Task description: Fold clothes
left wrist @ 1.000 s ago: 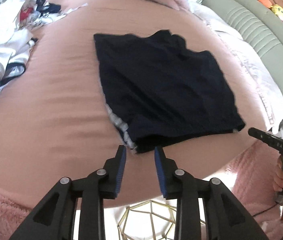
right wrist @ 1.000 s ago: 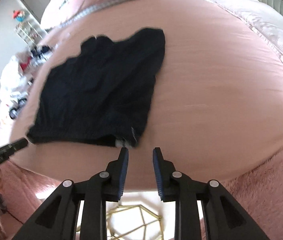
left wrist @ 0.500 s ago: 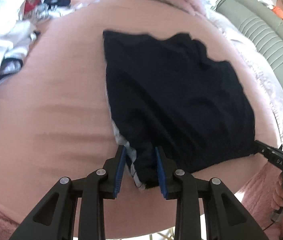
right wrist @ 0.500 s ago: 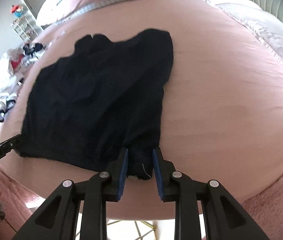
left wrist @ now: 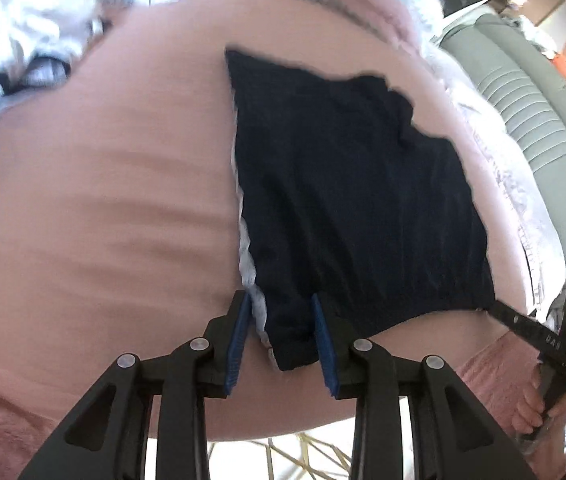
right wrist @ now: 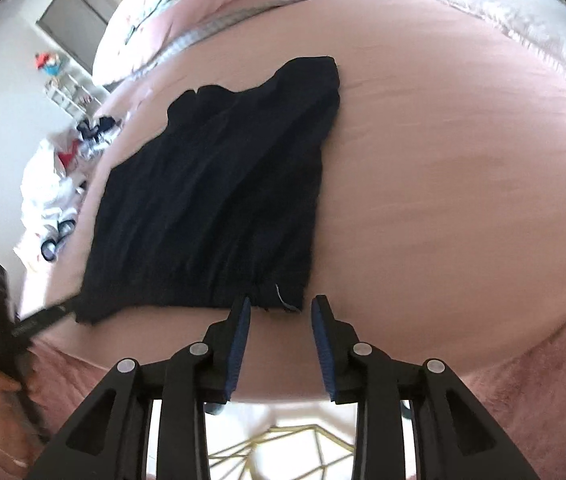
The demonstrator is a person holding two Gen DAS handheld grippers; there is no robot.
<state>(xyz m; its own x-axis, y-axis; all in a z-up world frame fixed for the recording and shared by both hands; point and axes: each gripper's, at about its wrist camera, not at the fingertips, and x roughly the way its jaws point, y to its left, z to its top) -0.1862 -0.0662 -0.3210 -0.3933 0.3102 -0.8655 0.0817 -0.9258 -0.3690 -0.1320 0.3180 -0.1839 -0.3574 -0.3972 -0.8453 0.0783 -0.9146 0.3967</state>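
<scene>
One dark garment [left wrist: 347, 200] flat on bed [left wrist: 103, 200], long axis running away from grippers. Left gripper [left wrist: 281, 320] fingers apart, straddling near corner; right gripper [right wrist: 281, 320] fingers just opening, apart, empty.

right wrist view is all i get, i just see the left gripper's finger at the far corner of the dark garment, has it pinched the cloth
observer: Not yet. In the left wrist view a corner of the dark garment lies between the left gripper's open jaws, with a gap beside one pad.
operator: anything odd on that edge
observer: Yes, a white inner layer peeks out along the garment's side edge by that corner.
</scene>
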